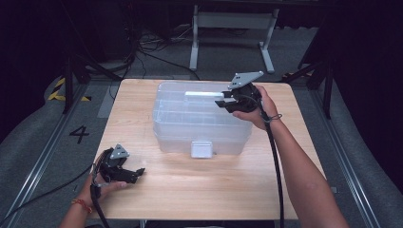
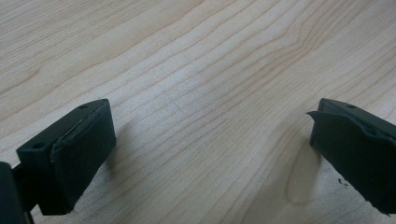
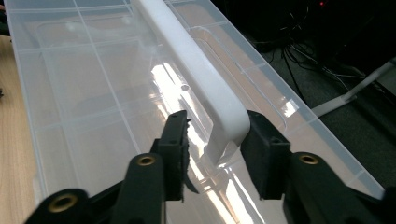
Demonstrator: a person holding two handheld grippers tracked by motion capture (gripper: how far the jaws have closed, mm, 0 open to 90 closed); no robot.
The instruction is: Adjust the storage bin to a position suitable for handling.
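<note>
In the middle of the wooden table (image 1: 190, 190) stands a large clear plastic box (image 1: 199, 126), its lid on, with a white latch (image 1: 201, 148) on the near wall and a long white handle (image 3: 201, 79) running along the top. It sits a little toward the far edge, well apart from the left gripper (image 1: 135, 175), which lies low near the front left corner, held in the person's left hand (image 1: 97, 183); the left gripper view shows its jaws spread wide over bare wood, holding nothing. The right gripper (image 3: 215, 144) is at the box's right end, up over the lid. Its jaws stand either side of the handle's end, one on each flank, with a small gap showing on the left flank, so it is open around the handle rather than clamped on it. The step in hand looks like taking hold of the handle. The next move, as I judge it, calls for closing squarely on the white bar, then lifting evenly so the box does not swing or tip from the one-ended hold.
</note>
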